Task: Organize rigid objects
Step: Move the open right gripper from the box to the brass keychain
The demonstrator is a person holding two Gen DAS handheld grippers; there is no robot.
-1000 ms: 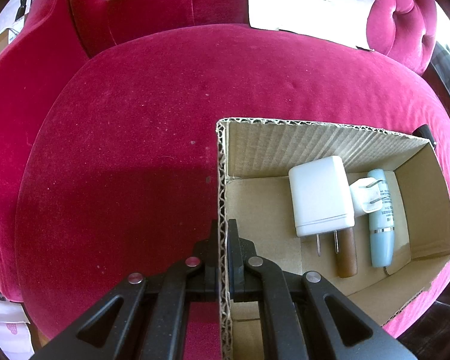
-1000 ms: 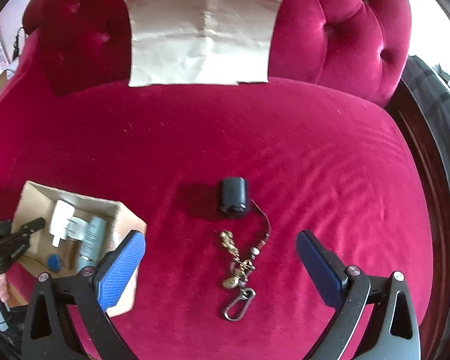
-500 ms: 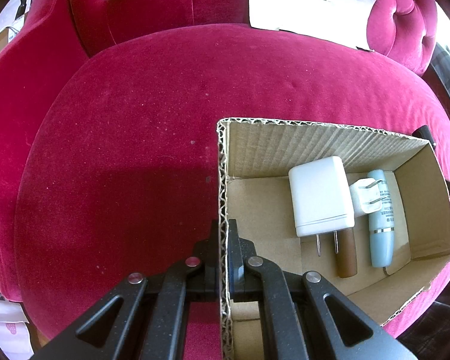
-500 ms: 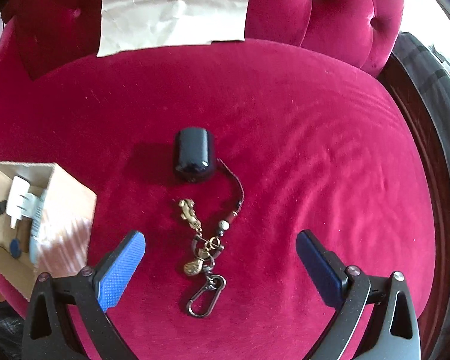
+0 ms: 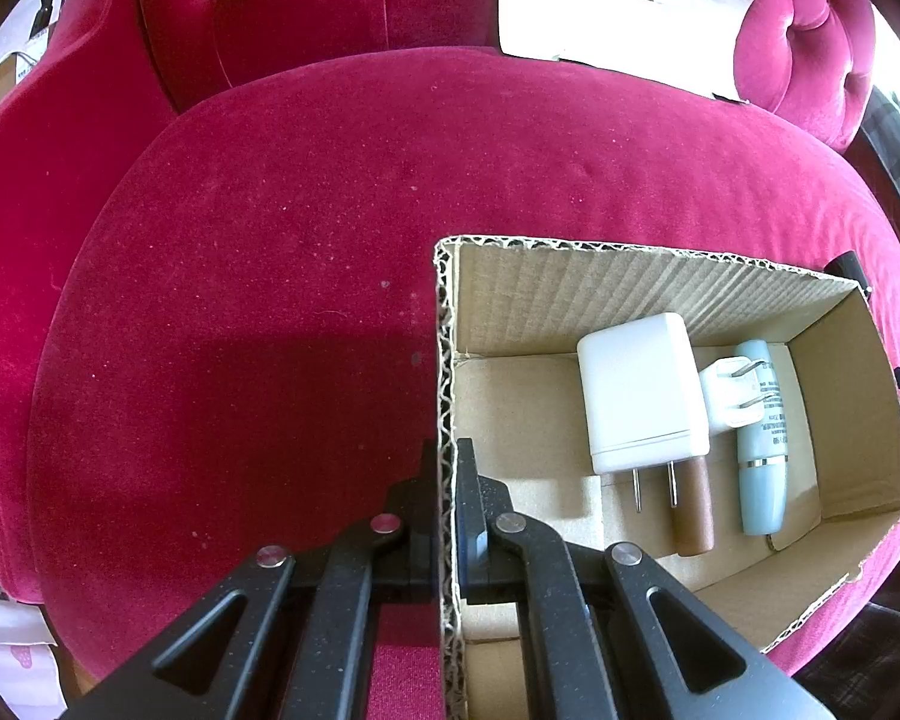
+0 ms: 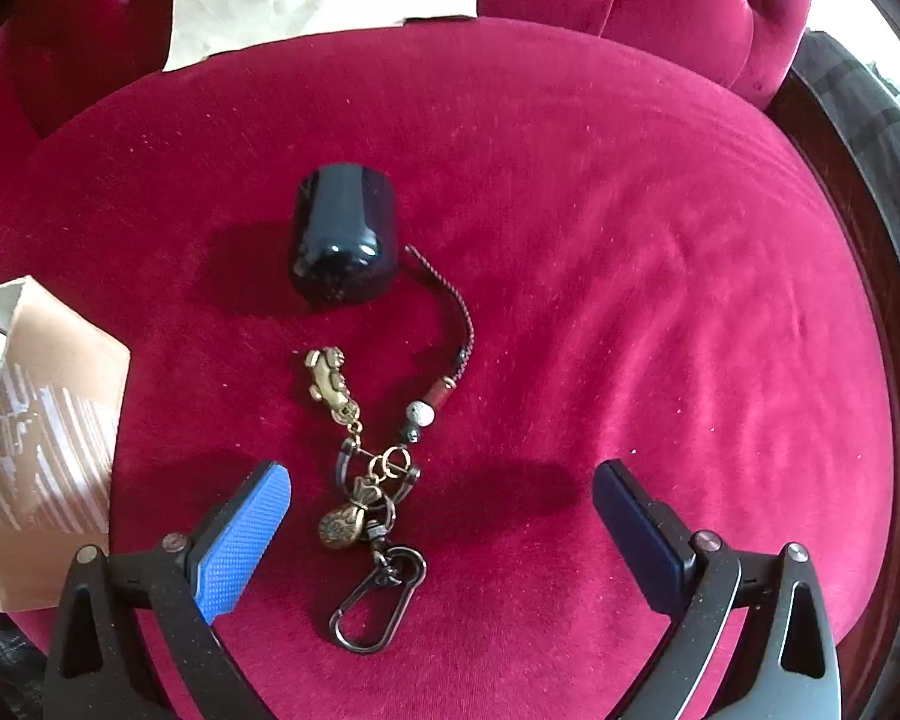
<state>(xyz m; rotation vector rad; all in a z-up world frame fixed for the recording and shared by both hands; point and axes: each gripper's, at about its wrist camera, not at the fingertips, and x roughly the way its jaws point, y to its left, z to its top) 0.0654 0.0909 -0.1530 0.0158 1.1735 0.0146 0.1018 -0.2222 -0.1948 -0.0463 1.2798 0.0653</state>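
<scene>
The left gripper [image 5: 448,480] is clamping the near wall of the box [image 5: 570,282], one finger inside and one outside, while the right gripper [image 6: 441,495] is hovering with its fingers spread wide over the keychain [image 6: 369,480], touching nothing. Only the left view is showing the box's contents: a charger [image 5: 639,390], a brown stick [image 5: 693,510] and a blue tube [image 5: 762,456]. Only the right is showing the keychain and black case [image 6: 343,240] lying on the red cushion [image 6: 630,276].
</scene>
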